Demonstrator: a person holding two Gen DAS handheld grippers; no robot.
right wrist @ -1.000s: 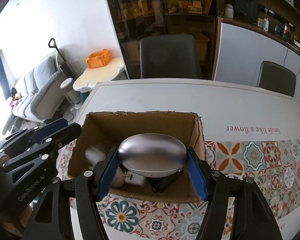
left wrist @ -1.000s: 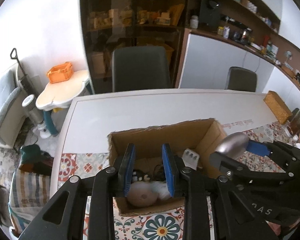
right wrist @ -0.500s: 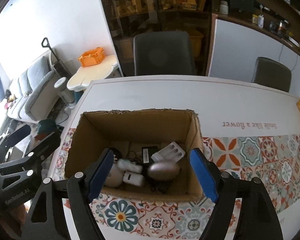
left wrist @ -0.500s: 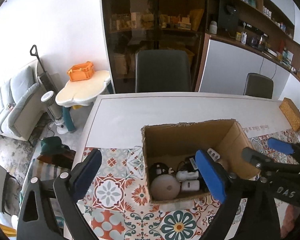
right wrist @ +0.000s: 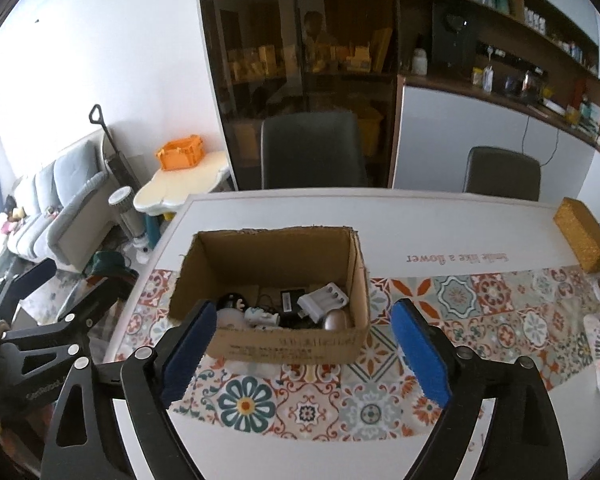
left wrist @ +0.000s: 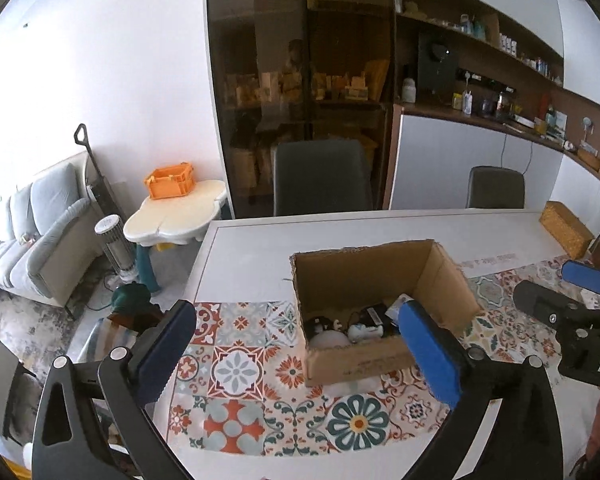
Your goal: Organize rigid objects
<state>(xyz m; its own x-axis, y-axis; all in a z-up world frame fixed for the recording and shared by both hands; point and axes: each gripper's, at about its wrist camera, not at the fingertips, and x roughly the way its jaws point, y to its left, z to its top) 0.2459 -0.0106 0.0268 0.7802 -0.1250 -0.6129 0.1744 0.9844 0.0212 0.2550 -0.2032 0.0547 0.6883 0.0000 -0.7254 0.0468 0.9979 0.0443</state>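
An open cardboard box [right wrist: 288,342] stands on the patterned table runner and also shows in the left wrist view [left wrist: 356,360]. Inside lie several small items: a metallic oval object [right wrist: 334,320], a white battery charger [right wrist: 323,300], a black adapter [right wrist: 289,300], a white figurine [right wrist: 262,316] and a pale round object [left wrist: 327,338]. My right gripper [right wrist: 306,354] is open and empty, above and in front of the box. My left gripper [left wrist: 300,356] is open and empty, near the box's front left.
The white table [right wrist: 380,216] carries a tiled runner [right wrist: 480,308] and a woven yellow box [right wrist: 582,240] at the far right. Two dark chairs [right wrist: 312,152] stand behind the table. A small cream side table with an orange crate [left wrist: 170,180] stands at left.
My right gripper opened and dropped the metallic oval object into the box, then drew back. My left gripper opened wide and pulled back up and left from the box.
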